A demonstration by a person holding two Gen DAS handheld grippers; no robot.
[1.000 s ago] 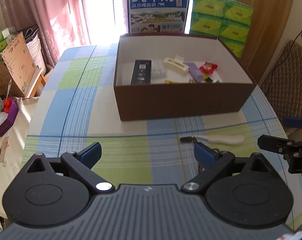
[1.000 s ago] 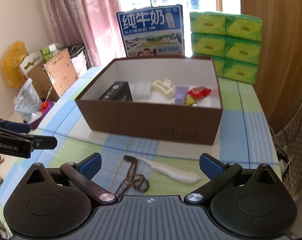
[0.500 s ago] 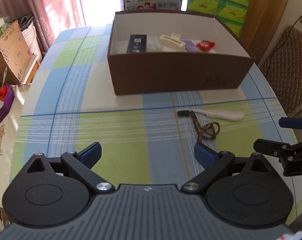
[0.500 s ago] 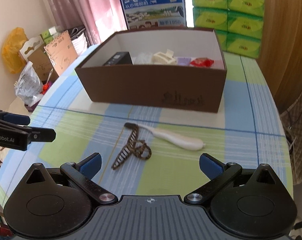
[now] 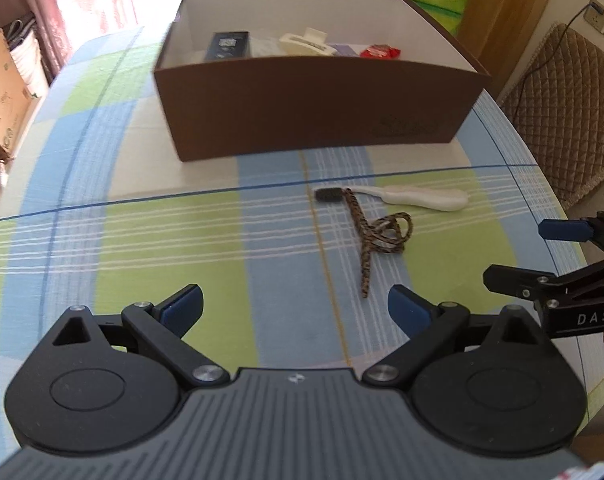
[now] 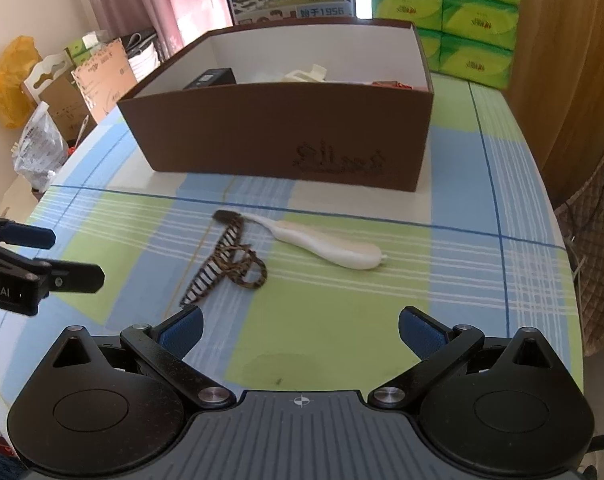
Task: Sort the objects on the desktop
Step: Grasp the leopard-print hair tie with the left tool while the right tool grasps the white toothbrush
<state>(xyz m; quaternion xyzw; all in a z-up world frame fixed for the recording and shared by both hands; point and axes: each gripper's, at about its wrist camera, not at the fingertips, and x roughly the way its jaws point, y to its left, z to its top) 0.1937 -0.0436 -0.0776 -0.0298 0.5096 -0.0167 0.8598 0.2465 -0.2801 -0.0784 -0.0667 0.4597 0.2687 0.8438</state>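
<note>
Here the largest thing is the brown box (image 5: pixel 318 108), which stands on the checked tablecloth (image 5: pixel 142 240) and already holds a black device (image 5: pixel 227 45), a cream hair clip (image 5: pixel 307 42) and a red wrapper (image 5: pixel 380 52). In front of the box, close to its front wall but apart from it, two things lie still outside: the white toothbrush (image 6: pixel 322 242) and the patterned lace (image 6: pixel 230 268). The toothbrush looks light and stiff, with a smooth handle that may slip, so I think the thick middle of the handle is the good place to take it, across its width. The lace is smaller, soft and limp; its upper end lies at the dark bristle head and may touch it. It will hang down when lifted, so the knotted loop part seems better to pinch than the thin tail. The left gripper (image 5: pixel 296 304) is spread wide and holds nothing, above the cloth near the tail of the lace. The right gripper (image 6: pixel 300 326) is also spread and without load, near both things
</note>
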